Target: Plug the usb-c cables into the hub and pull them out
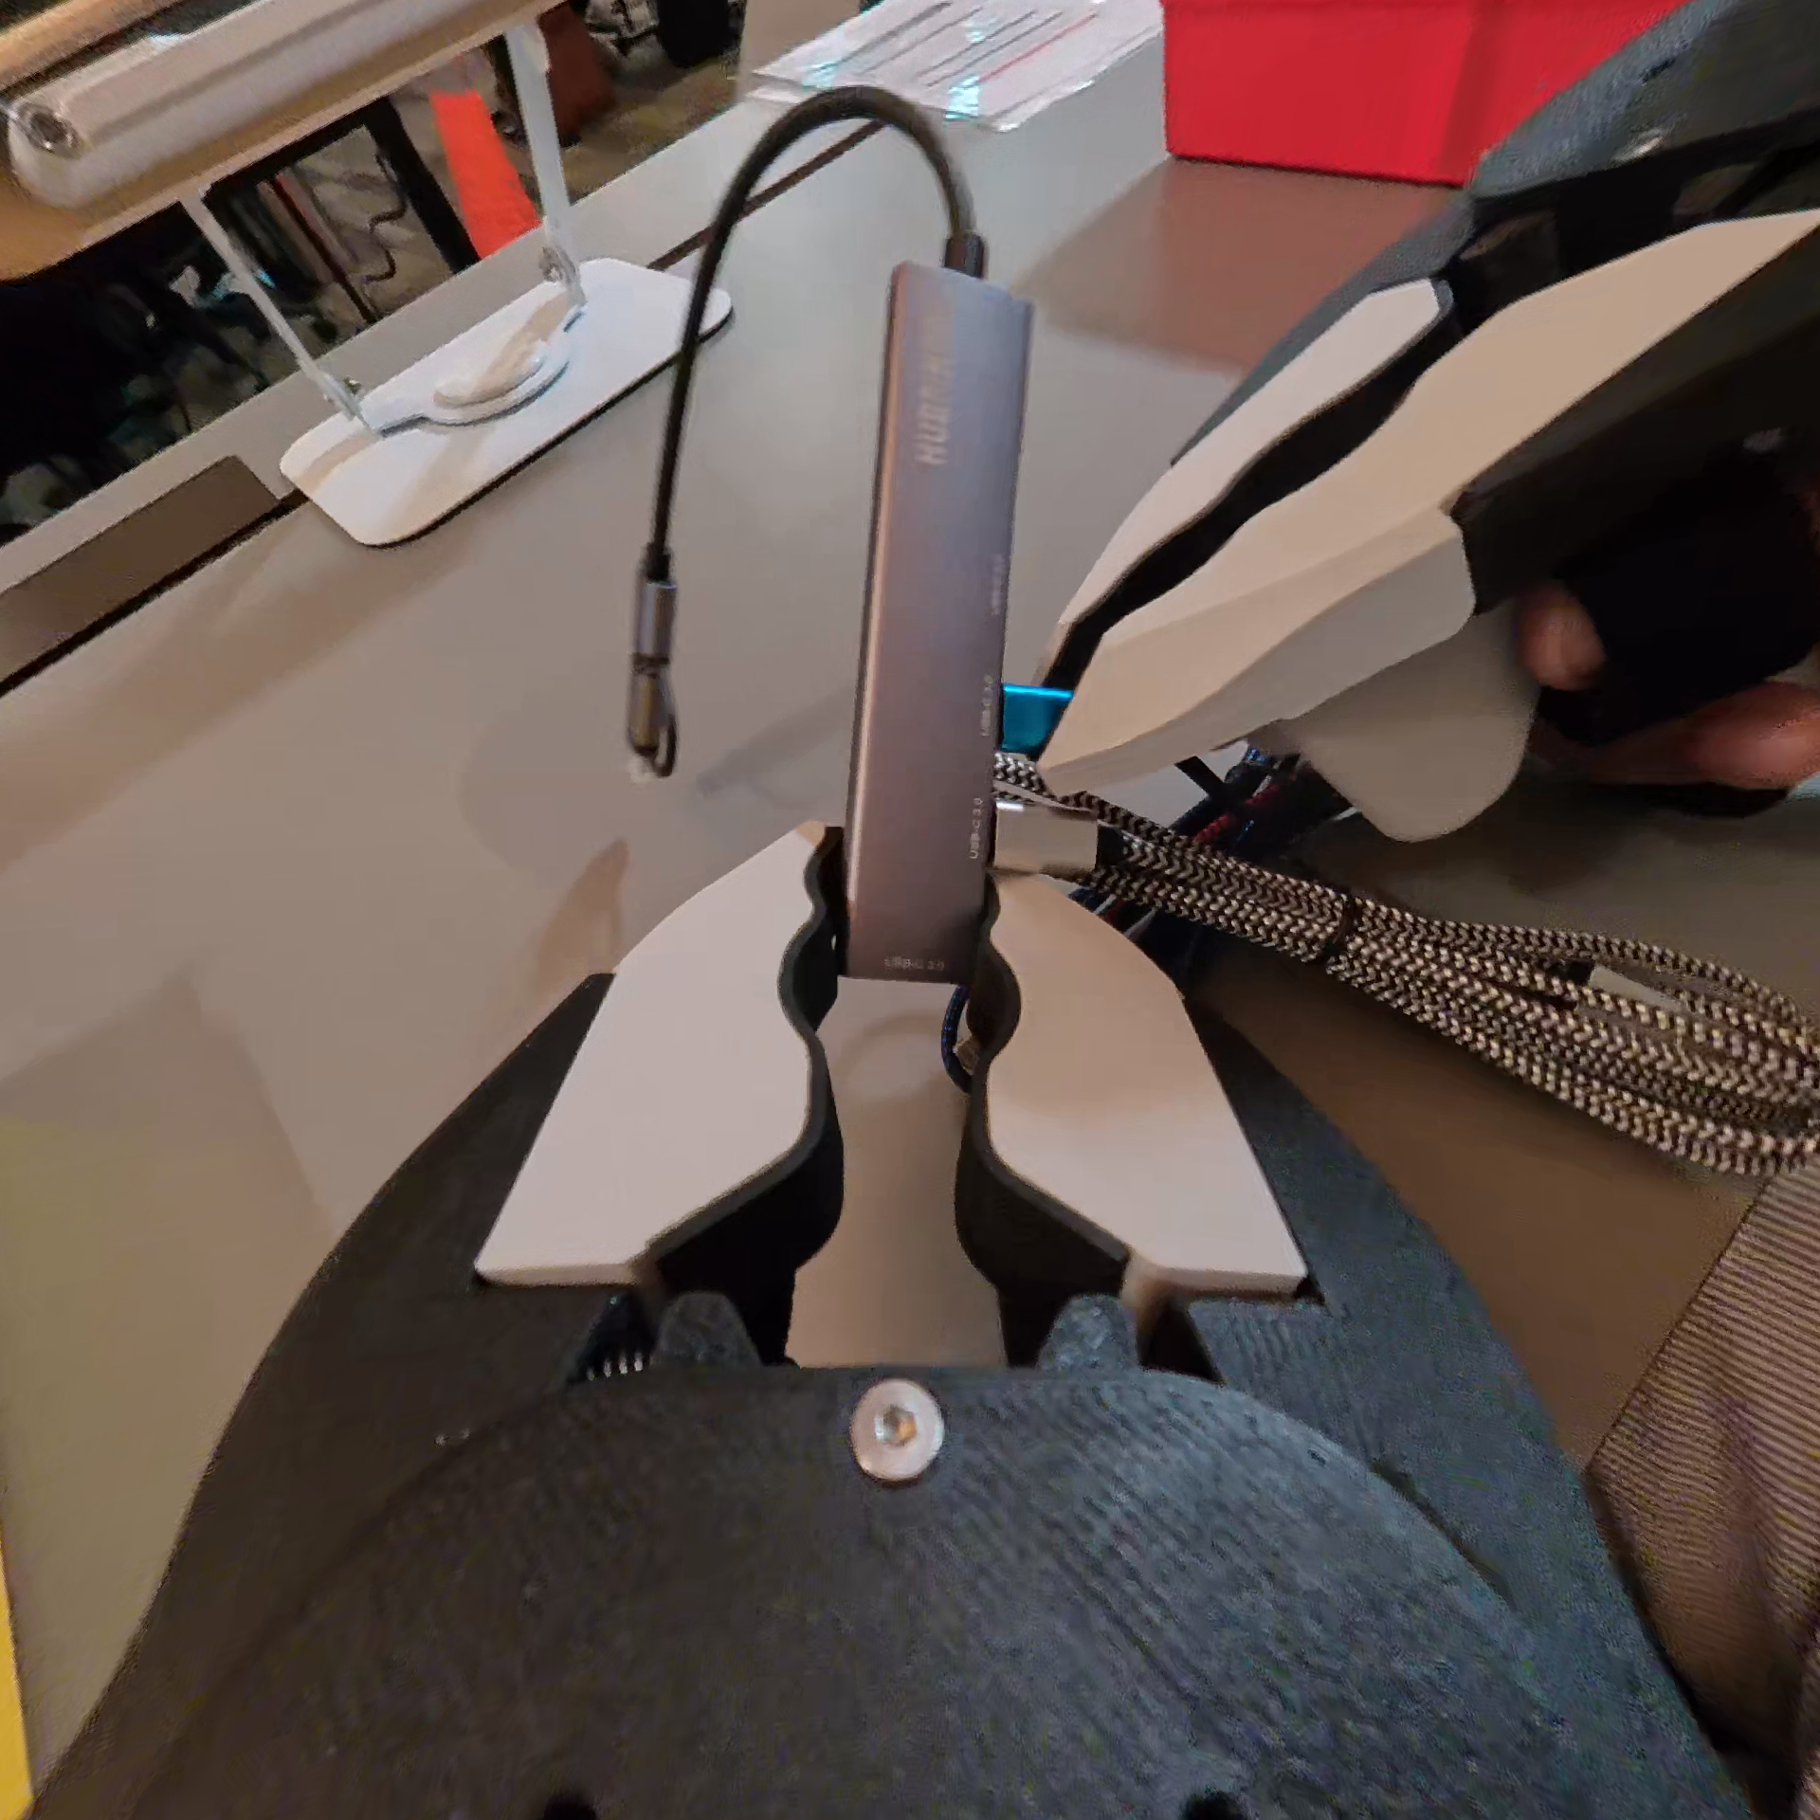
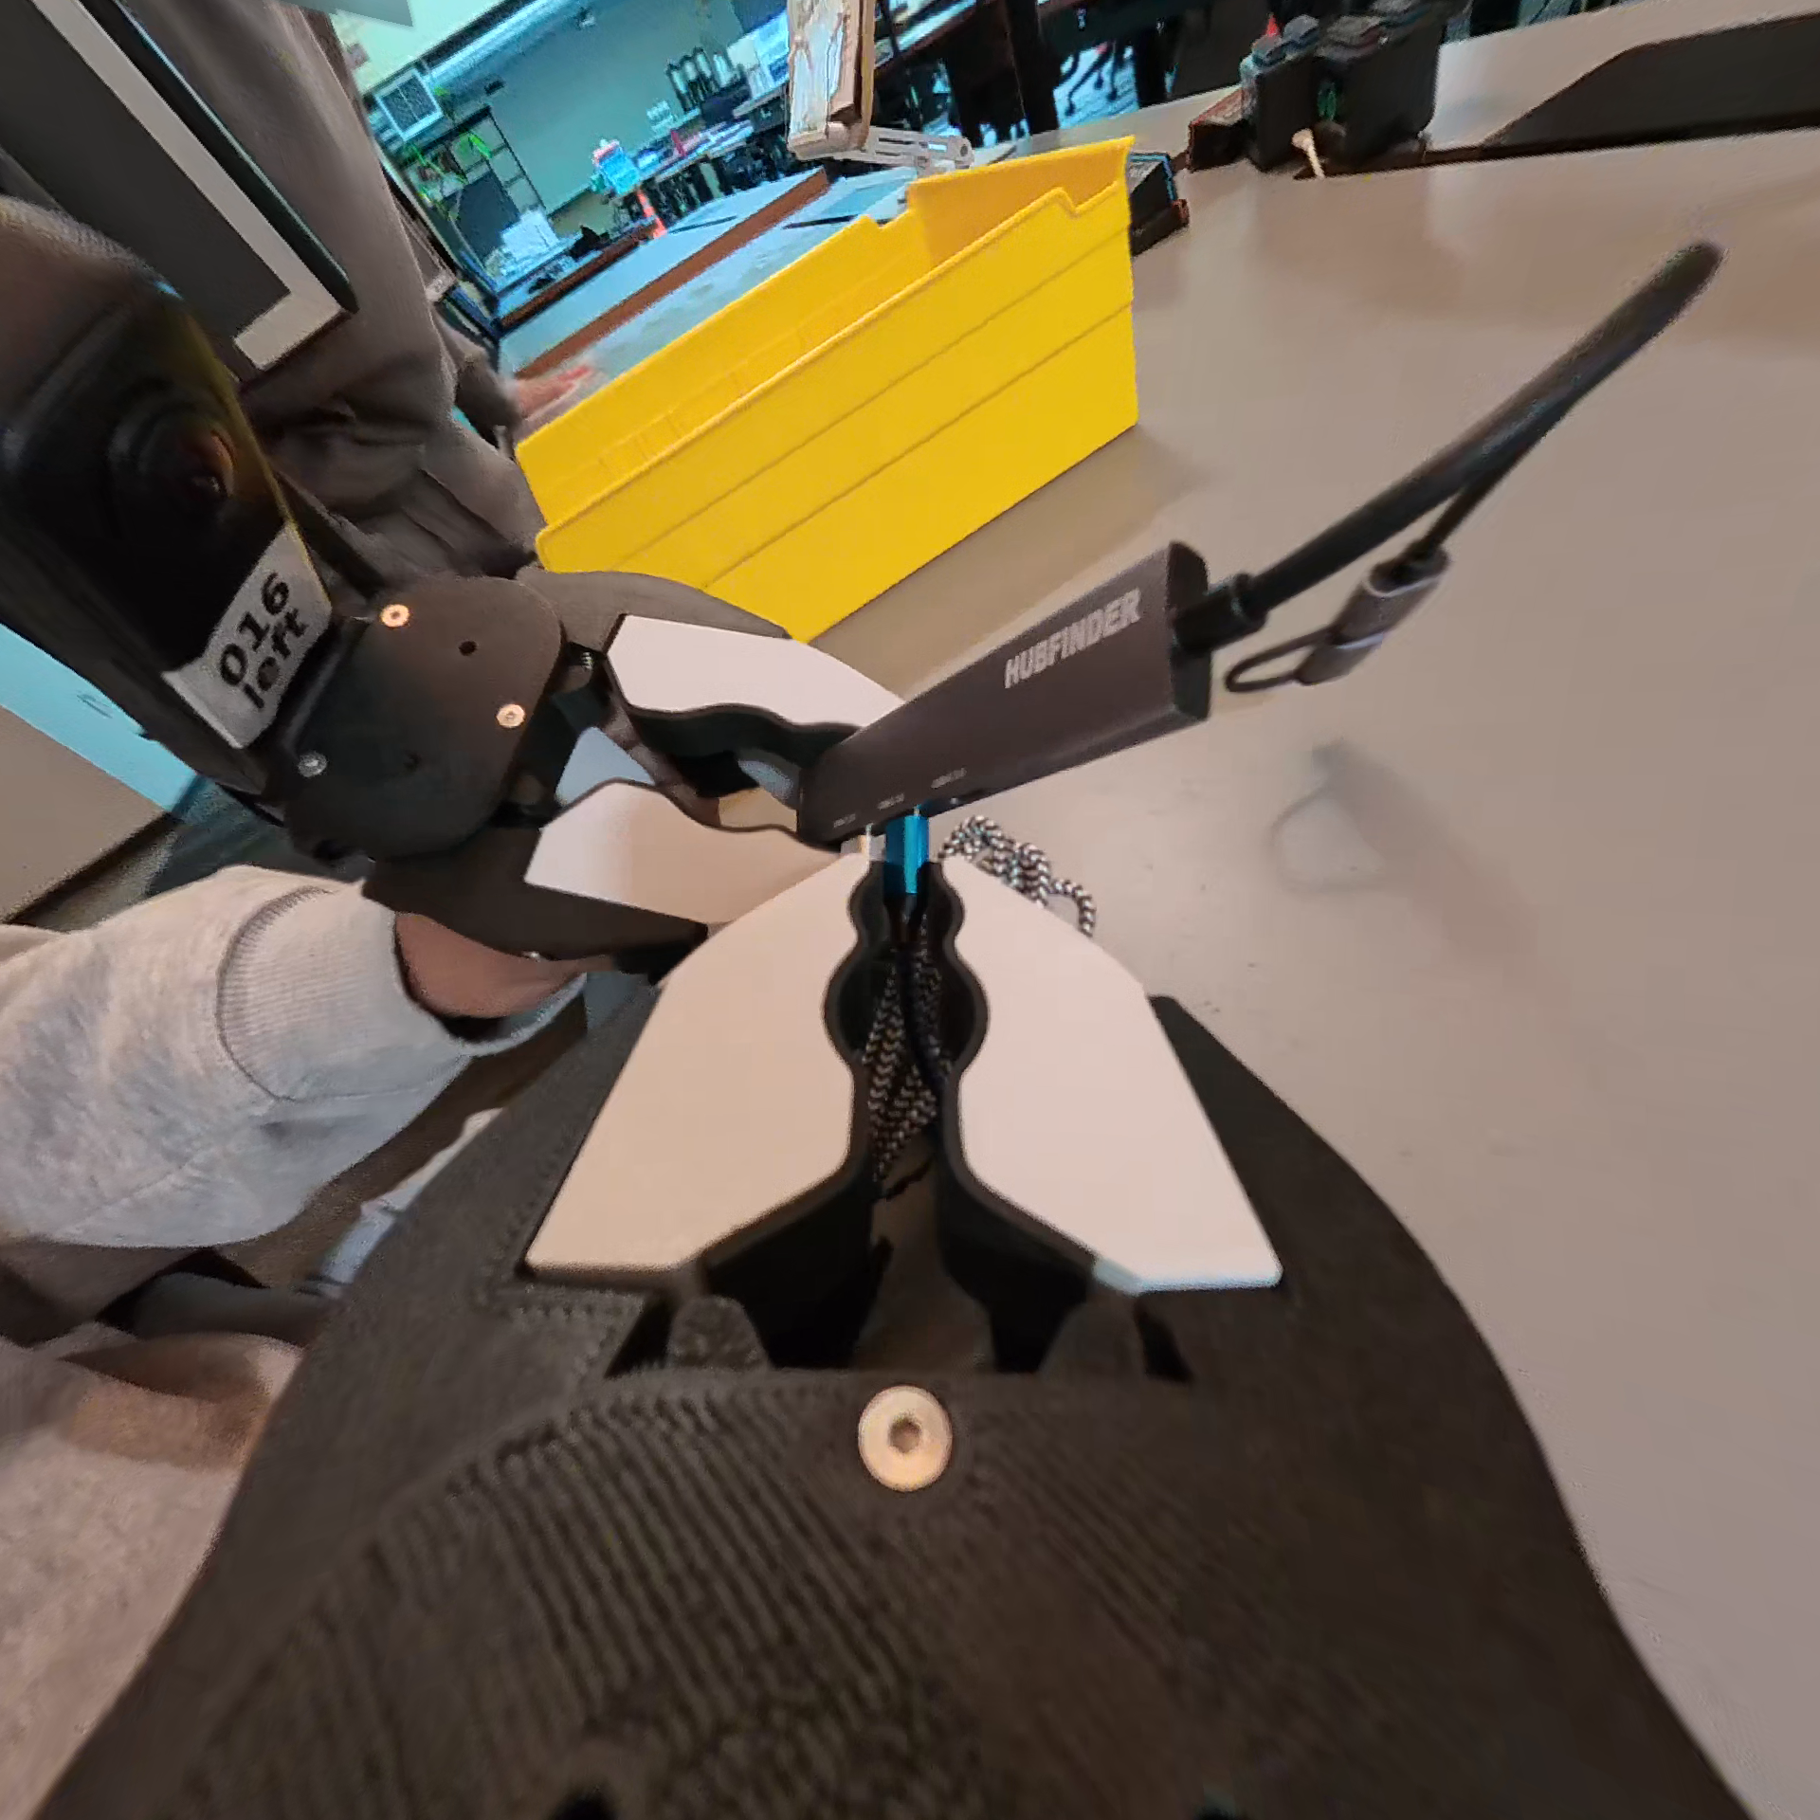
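Hub [image 1: 926, 630] is pinched by the left gripper [image 1: 911, 921]. Right gripper [image 2: 906, 886] pinches the blue plug [image 2: 904, 855] at the hub's side. Next, I think: a straight push or pull.

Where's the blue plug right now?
The blue plug sits pinched at the right gripper tips against the hub's port edge, beside the silver plug; the left gripper holds the hub.
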{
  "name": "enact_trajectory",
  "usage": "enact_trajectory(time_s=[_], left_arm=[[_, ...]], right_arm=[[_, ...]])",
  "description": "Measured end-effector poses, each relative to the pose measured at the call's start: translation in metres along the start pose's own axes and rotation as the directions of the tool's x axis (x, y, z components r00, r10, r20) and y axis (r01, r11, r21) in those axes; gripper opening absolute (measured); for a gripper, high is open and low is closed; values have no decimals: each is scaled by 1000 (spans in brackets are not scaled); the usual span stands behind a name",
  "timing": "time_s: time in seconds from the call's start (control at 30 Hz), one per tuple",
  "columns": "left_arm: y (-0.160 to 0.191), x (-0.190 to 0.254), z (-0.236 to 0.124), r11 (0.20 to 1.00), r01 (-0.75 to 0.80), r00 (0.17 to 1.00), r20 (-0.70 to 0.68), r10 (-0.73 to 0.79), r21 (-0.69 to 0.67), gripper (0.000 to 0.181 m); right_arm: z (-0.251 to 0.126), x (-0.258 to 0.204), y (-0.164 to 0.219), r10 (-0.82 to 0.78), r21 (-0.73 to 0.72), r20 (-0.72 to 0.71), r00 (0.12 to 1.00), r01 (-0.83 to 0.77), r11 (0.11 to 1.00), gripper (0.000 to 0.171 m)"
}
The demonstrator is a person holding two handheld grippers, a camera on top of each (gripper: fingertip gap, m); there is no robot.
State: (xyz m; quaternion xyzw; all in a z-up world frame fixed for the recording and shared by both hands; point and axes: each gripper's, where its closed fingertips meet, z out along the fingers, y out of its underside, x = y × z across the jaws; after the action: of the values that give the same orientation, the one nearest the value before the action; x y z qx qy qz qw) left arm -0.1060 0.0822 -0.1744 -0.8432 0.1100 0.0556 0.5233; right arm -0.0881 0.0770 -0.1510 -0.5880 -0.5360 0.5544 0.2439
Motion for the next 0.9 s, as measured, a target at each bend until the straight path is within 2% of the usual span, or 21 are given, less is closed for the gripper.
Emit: enact_trajectory(time_s=[0.23,0.4,0.57,0.7,0.77,0.9], left_arm=[[2,-5,1,997,82,997,18,-81,-17,21],[4,-10,2,991,129,992,21,-128,-28,22],[4,-3,3,993,109,993,-33,-110,-35,21],[3,4,2,995,98,990,-95,-100,-31,21],[0,4,-2,994,112,987,-112,-112,-5,21],[-13,0,-15,975,188,971,-173,-166,115,35]], right_arm=[[0,-2,-2,-30,-5,-20,999,30,1000,7],[2,-12,-3,-116,-8,-28,993,116,993,6],[-1,-10,-3,-92,1,-17,996,92,996,6],[-3,-9,-2,-176,-6,-67,982,176,984,6],[-4,-9,-3,-198,-1,-86,976,198,980,6],[-6,1,-5,-244,-19,-151,958,244,970,6]])
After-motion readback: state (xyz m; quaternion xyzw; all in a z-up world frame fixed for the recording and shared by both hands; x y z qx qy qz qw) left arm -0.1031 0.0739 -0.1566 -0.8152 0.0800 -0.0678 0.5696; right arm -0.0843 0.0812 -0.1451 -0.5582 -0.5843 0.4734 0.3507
